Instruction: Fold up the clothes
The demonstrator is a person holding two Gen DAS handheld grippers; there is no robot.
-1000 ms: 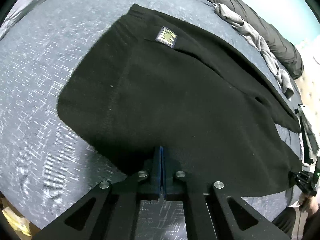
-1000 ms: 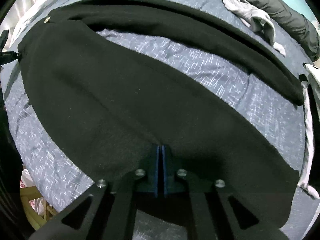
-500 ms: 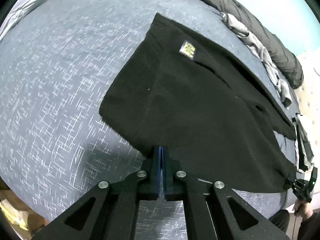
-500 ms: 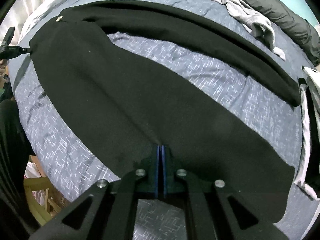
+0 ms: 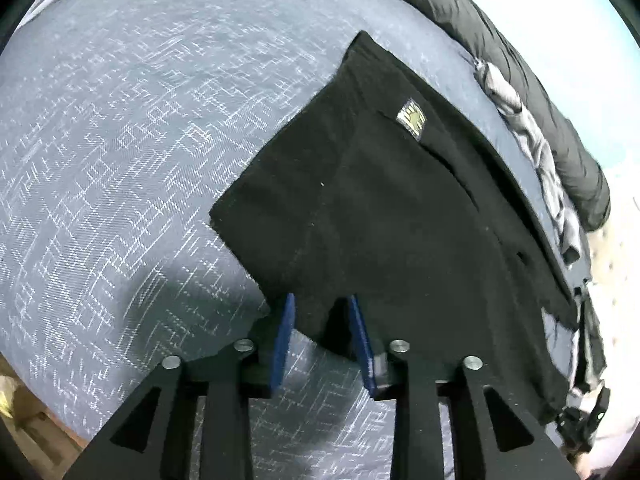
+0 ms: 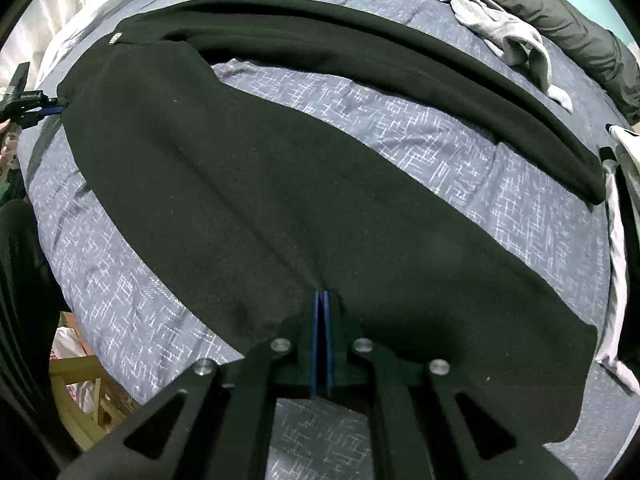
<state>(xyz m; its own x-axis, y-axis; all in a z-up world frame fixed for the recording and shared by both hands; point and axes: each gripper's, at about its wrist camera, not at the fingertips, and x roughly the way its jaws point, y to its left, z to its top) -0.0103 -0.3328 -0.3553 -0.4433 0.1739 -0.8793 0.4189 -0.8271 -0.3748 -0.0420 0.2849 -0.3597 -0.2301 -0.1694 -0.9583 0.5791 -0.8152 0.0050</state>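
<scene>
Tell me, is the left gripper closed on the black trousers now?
No, the left gripper stands open, its blue pads apart around the edge of the black trousers.

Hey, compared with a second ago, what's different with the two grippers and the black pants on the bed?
The left gripper has opened and let go of the waist end of the black pants, which now lie flat on the blue bedspread. The right gripper stays shut on the near leg edge, and the grey garment hasn't moved.
</scene>
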